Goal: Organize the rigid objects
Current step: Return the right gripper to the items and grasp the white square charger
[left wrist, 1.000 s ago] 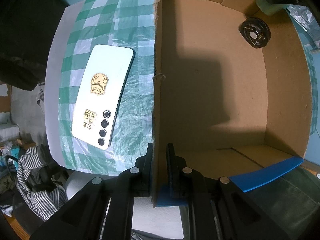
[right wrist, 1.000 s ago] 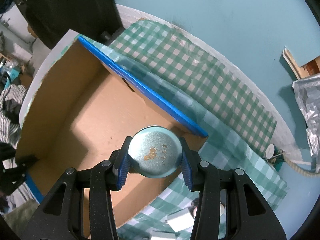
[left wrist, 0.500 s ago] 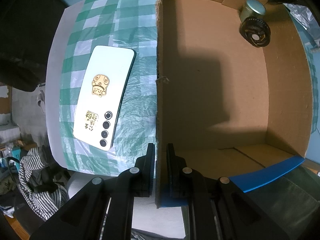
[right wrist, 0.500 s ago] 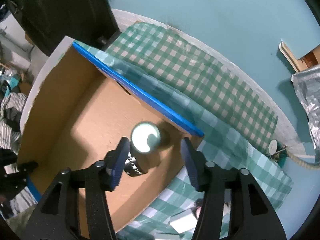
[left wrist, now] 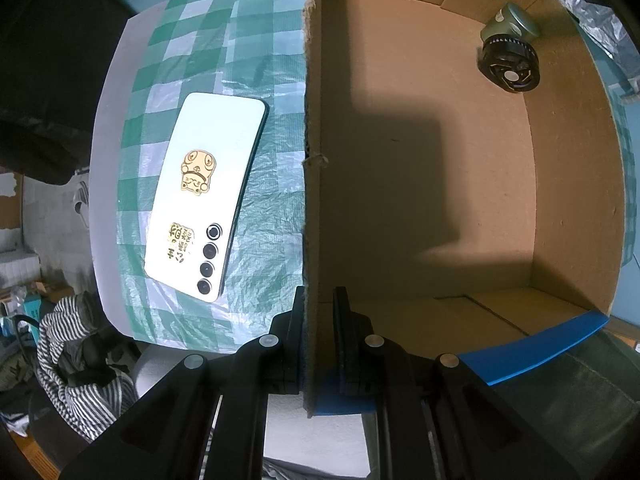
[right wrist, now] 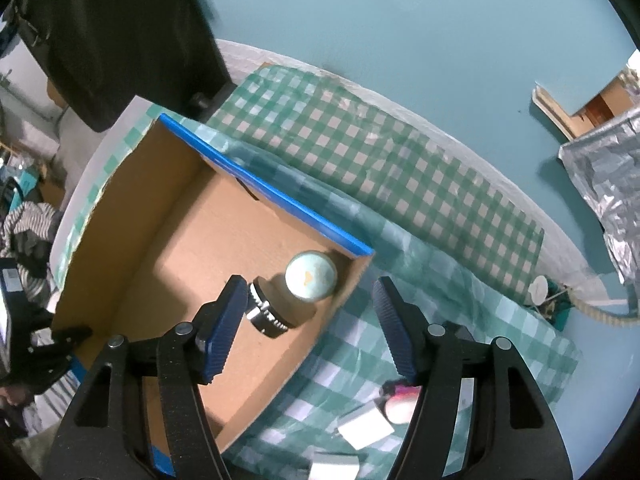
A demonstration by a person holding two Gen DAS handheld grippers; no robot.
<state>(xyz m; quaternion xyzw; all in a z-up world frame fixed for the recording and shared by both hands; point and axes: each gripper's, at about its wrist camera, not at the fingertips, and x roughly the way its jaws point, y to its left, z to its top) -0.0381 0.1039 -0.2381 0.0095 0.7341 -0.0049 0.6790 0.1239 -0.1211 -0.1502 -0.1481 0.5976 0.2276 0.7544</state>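
A cardboard box (left wrist: 576,184) with blue-taped edges stands on a green checked cloth. My left gripper (left wrist: 318,308) is shut on its near wall. In its far corner lie a round green tin (left wrist: 510,24) and a black lens-like cylinder (left wrist: 510,66). In the right wrist view the box (right wrist: 120,216) holds the tin (right wrist: 311,275) beside the black cylinder (right wrist: 266,314). My right gripper (right wrist: 308,320) is open and empty above them. A white phone (left wrist: 204,204) with gold stickers lies on the cloth left of the box.
White blocks (right wrist: 364,426) and a pink-white item (right wrist: 400,402) lie on the cloth (right wrist: 380,168) right of the box. Crumpled foil (right wrist: 608,176) is at far right. Striped clothing (left wrist: 68,360) lies beyond the table edge at lower left.
My right gripper opened and let go of the green tin, which dropped into the box corner by the black cylinder. The gripper then rose. The left gripper stayed shut on the wall.
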